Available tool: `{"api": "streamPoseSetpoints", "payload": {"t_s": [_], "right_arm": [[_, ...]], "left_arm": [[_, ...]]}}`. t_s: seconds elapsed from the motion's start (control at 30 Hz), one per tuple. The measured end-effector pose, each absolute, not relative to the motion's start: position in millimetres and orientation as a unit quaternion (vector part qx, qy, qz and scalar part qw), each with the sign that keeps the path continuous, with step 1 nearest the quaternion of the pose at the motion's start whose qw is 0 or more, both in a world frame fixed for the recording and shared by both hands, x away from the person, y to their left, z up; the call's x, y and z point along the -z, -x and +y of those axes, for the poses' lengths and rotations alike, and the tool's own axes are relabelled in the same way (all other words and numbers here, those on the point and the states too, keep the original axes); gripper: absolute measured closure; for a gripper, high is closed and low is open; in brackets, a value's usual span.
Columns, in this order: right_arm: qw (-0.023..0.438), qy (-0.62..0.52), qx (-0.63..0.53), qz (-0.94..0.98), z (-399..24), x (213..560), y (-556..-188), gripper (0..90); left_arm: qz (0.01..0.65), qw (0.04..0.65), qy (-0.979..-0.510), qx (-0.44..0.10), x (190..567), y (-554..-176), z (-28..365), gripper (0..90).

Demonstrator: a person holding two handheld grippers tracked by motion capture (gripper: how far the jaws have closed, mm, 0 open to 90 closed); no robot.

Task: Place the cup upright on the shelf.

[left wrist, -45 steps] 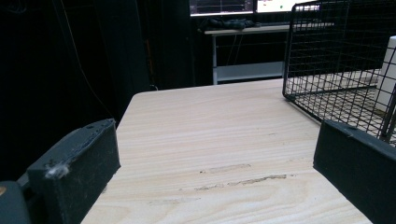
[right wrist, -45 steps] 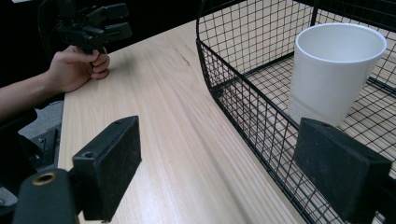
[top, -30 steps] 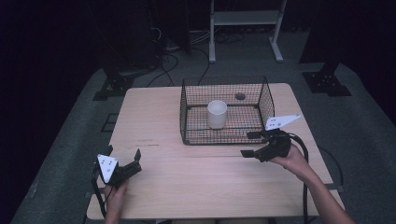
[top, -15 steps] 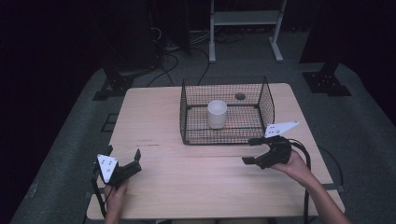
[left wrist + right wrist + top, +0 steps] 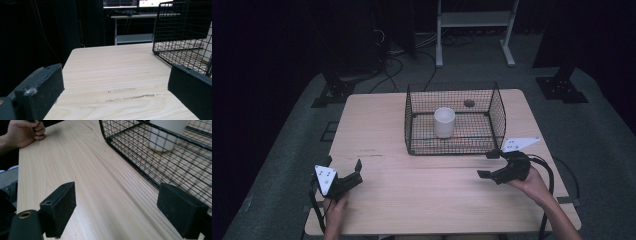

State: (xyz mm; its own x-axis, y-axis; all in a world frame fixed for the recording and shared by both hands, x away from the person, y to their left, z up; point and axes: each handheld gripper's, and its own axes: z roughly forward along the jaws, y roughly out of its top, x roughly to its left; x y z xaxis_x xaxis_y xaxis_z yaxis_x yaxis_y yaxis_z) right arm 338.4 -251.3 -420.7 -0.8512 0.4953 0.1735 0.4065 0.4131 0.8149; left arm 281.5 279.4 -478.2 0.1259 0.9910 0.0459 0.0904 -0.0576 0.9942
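Tongs in the person's right hand point(image 5: 492, 164) had drawn back from the front wall of the wire basket point(image 5: 455, 148) over the past second, sliding toward the near right part of the bench point(image 5: 427, 200), jaws spread wide and holding nothing. That retreat suggested the white cup point(image 5: 444, 122), standing upright inside the basket near its middle, had been left where it belonged and the work was close to done. From the right gripper view the cup point(image 5: 165, 135) stood behind the mesh, well apart from the open jaws, which hovered just above bare wood beside the basket's front edge. Left tongs point(image 5: 343, 173) lay unmoved at the bench's near left corner, equally wide and empty, pointing toward the basket point(image 5: 180, 37) without touching it.
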Motion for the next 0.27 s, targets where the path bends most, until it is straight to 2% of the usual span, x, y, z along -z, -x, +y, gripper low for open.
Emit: {"api": "streamPoseSetpoints", "payload": {"t_s": [0.17,0.27], "right_arm": [[0.062,-0.287,-0.475,0.829,-264.8,432.2,-330.4,15.2],[0.082,-0.291,-0.500,0.811,-271.6,437.5,-313.3,15.1]], "left_arm": [[0.477,0.490,-0.567,-0.458,478.2,-281.4,278.8,0.0],[0.479,0.491,-0.566,-0.458,478.1,-281.6,279.2,0.0]]}}
